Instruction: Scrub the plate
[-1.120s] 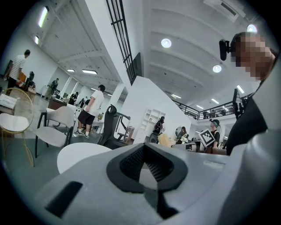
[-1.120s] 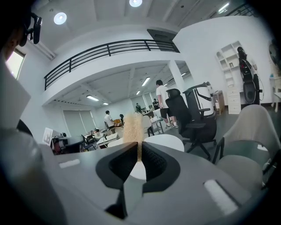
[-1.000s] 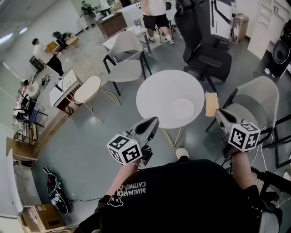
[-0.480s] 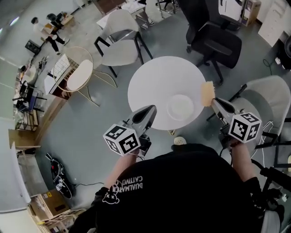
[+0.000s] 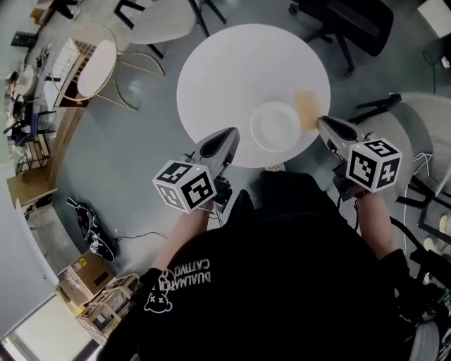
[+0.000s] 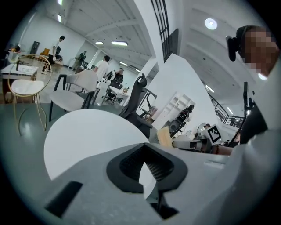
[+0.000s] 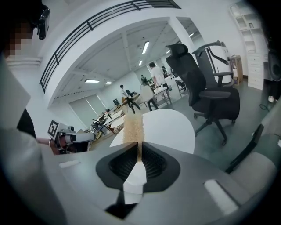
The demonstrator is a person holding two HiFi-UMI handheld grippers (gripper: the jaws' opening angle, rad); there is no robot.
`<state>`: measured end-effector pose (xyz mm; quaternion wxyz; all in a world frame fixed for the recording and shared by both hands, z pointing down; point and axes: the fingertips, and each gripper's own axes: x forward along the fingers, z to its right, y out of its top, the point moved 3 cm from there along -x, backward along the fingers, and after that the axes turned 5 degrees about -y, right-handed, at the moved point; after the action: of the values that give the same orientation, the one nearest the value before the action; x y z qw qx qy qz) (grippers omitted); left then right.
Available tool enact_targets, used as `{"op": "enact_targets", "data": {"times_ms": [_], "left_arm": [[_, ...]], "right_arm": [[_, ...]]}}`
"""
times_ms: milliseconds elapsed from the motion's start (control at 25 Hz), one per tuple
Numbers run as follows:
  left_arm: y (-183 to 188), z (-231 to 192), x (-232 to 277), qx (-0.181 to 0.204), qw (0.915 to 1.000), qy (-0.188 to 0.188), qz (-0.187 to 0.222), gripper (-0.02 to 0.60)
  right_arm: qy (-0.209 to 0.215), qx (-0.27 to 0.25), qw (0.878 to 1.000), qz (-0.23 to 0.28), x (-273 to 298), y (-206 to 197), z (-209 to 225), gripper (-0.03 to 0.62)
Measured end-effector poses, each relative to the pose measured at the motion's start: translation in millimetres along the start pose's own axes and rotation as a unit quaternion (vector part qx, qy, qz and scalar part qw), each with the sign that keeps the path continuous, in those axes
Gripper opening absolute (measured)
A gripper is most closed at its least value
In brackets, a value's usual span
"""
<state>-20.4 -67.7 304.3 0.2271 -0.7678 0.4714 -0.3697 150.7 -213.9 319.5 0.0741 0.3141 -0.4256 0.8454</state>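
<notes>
Nearest, left gripper [image 5: 227, 135]: fingers [image 6: 127, 165] together, nothing between them, tips at the round white worktop's [image 5: 225, 70] near edge. Right gripper [image 5: 322, 123]: fingers [image 7: 154, 166] clamped on a tan sponge [image 5: 306, 109]. Sponge just right of the white plate [image 5: 276, 126], near the worktop's near-right rim. Beyond, black chair [image 5: 356, 21].

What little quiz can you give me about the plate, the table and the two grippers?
1. True or false: the plate lies on the round white table.
2. Which gripper holds the tan sponge? A the left gripper, B the right gripper, C neither.
3. Fill in: the left gripper's jaws are ____, with nothing between them.
Key: 1 true; 2 B; 3 shut.
</notes>
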Motion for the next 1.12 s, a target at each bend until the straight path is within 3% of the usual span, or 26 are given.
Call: {"op": "enact_targets", "data": {"times_ms": [120,160,200,440,640,800,1120], "left_arm": [[-24.4,-29.4,14.6,-0.018,0.9981,0.034,-0.047,0.000],[-33.0,-40.2,20.5,-0.022,0.9962,0.050,-0.067,0.019],[-40.1,-51.2,28.4,-0.025,0.9939,0.063,-0.087,0.079],[-83.0,-95.1,65.8,-0.062,0.9731,0.092,-0.202,0.142],[-102.8,-108.0,86.7,-0.096,0.9621,0.088,-0.240,0.173],[-116.1,-108.0,94.5,-0.115,0.9545,0.089,-0.261,0.199],[-115.8,-103.4,97.0,-0.128,0.9524,0.116,-0.251,0.192]], "right_arm": [[0.006,0.004,0.999,-0.033,30.6,-16.9,2.2,0.037],[0.013,0.007,0.999,-0.046,40.6,-23.4,2.1,0.035],[0.021,0.007,0.998,-0.057,50.8,-28.4,2.6,0.037],[0.060,0.008,0.992,-0.111,95.8,-59.1,-2.9,0.035],[0.079,0.035,0.988,-0.125,121.0,-71.4,-3.0,0.035],[0.099,0.025,0.986,-0.133,133.7,-73.6,-13.8,0.035],[0.085,-0.031,0.984,-0.154,152.6,-62.7,-18.5,0.035]]}}
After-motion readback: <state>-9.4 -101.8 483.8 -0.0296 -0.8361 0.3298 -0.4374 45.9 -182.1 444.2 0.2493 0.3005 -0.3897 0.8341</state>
